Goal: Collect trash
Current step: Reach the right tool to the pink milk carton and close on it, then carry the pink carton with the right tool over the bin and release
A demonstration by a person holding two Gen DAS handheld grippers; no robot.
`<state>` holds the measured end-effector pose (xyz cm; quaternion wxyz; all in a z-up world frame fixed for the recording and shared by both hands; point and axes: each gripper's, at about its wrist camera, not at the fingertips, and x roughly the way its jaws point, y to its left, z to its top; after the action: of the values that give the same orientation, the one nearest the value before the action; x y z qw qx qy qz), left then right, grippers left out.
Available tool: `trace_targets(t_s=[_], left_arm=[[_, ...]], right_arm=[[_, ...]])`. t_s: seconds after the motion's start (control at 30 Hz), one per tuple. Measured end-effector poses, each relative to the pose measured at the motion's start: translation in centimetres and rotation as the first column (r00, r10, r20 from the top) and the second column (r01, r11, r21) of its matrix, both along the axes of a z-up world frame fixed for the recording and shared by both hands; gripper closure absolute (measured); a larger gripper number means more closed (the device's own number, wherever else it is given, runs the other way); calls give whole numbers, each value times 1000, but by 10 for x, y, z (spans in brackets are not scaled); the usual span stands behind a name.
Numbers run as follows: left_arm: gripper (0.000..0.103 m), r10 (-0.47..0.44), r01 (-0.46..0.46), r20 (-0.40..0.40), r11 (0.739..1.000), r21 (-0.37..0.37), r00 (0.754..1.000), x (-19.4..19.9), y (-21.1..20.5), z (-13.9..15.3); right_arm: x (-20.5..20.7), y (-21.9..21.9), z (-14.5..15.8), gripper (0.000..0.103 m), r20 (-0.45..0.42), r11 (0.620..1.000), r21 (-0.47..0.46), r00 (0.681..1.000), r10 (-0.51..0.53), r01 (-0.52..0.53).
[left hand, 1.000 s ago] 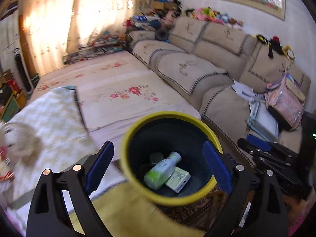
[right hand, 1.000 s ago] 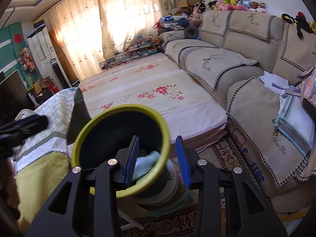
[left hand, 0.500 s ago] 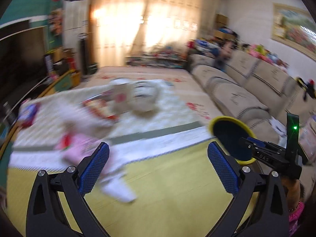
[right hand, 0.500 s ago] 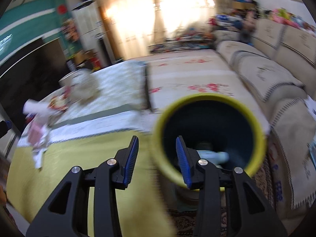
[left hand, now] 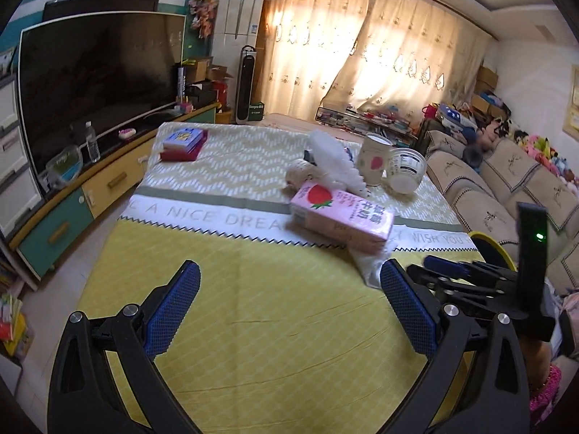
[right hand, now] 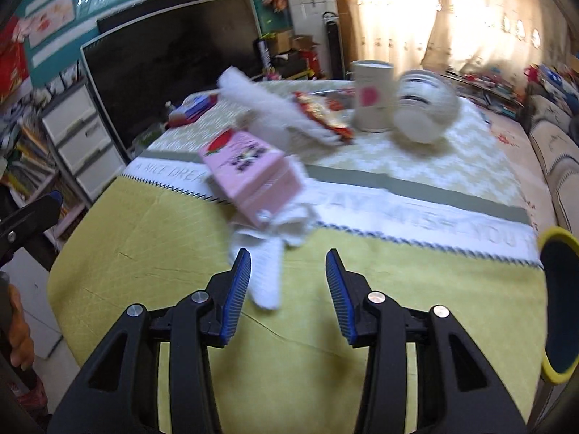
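Observation:
A pink strawberry milk carton (left hand: pixel 340 217) (right hand: pixel 249 170) lies on its side on the yellow tablecloth (left hand: pixel 253 325). Its near end rests on a crumpled white tissue (left hand: pixel 369 264) (right hand: pixel 267 271). Behind it are a ruffled white paper (left hand: pixel 333 159), a red snack wrapper (right hand: pixel 322 112), an upright paper cup (left hand: pixel 374 159) (right hand: pixel 371 97) and a tipped clear cup (left hand: pixel 405 170) (right hand: pixel 423 112). My left gripper (left hand: pixel 289 278) hangs wide open over bare cloth, short of the carton. My right gripper (right hand: pixel 287 256) is open, with the tissue's tip beside its left finger. The yellow-rimmed bin (left hand: pixel 488 249) (right hand: pixel 557 307) stands off the table's right edge.
A stack of books (left hand: pixel 182 141) lies at the table's far left corner. A large TV (left hand: pixel 97 79) on a low cabinet (left hand: pixel 72 209) runs along the left. The sofa (left hand: pixel 506 195) is on the right, behind the bin. The right gripper's body (left hand: pixel 470 282) is close to my left gripper.
Both views have swung left, away from the bin and sofa, onto the table with the trash. The bin now sits at the right edge. The left jaws stand slightly wider.

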<state>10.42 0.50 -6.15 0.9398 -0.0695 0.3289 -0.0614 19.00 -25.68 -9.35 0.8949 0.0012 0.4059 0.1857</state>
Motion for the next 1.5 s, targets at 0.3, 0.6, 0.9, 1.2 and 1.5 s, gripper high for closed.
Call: trace_targets(t_s=[0.3, 0.6, 0.9, 1.2, 1.5], left_arm=[[5, 1, -2, -19, 999, -46, 1000, 2, 3, -9], [5, -14, 12, -28, 999, -48, 1000, 1, -6, -13], [5, -31, 29, -43, 998, -50, 999, 6, -17, -20], [5, -30, 28, -43, 999, -46, 999, 8, -17, -24], [5, -45, 42, -64, 998, -40, 997, 8, -27, -33]], right_arm=[[37, 41, 18, 45, 79, 982, -131, 986, 146, -135], [64, 53, 1, 45, 78, 958, -207, 973, 219, -199], [82, 52, -4, 42, 47, 946, -112, 950, 310, -303], [44, 36, 21, 53, 88, 965, 16, 962, 260, -262], [-11, -28, 57, 54, 192, 979, 157, 976, 99, -130]])
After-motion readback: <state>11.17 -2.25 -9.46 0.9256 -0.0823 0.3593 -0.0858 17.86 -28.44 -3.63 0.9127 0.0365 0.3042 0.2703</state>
